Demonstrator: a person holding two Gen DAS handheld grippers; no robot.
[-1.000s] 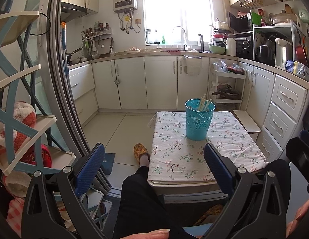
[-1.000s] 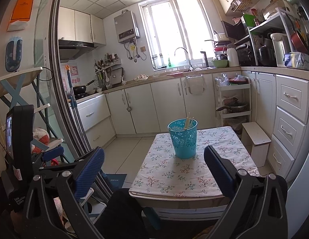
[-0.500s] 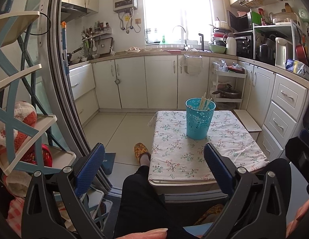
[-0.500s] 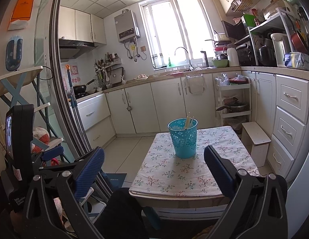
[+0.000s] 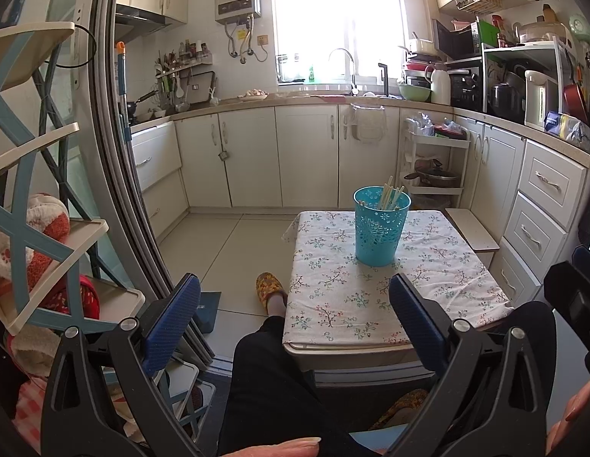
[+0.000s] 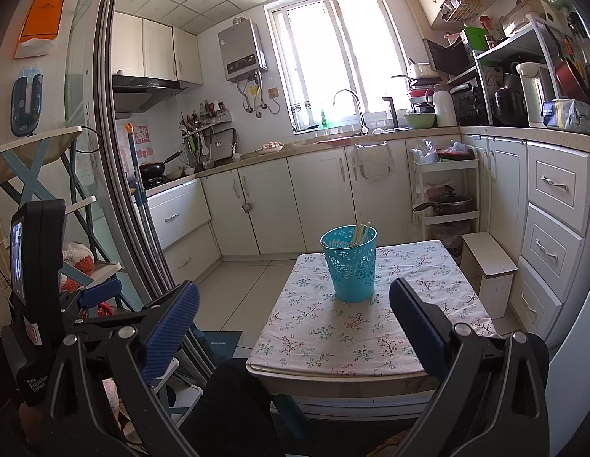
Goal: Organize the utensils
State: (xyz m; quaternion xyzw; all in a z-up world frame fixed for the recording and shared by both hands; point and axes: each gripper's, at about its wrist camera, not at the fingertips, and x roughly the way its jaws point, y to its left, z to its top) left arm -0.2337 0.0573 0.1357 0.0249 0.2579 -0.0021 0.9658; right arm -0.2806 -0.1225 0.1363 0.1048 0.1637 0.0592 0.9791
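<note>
A teal perforated holder (image 5: 380, 228) stands on a small table with a floral cloth (image 5: 378, 297). Several pale chopsticks (image 5: 390, 195) stick up out of it. It also shows in the right wrist view (image 6: 350, 264), with the chopsticks (image 6: 360, 233) and the table (image 6: 371, 339). My left gripper (image 5: 295, 297) is open and empty, held back from the table's near edge. My right gripper (image 6: 295, 301) is open and empty, also short of the table.
The person's dark-trousered leg (image 5: 272, 381) and slippered foot (image 5: 270, 289) lie left of the table. A shelf rack (image 5: 35, 228) stands at far left. White cabinets (image 5: 306, 160), a trolley (image 5: 434, 163) and a small stool (image 6: 489, 266) ring the floor.
</note>
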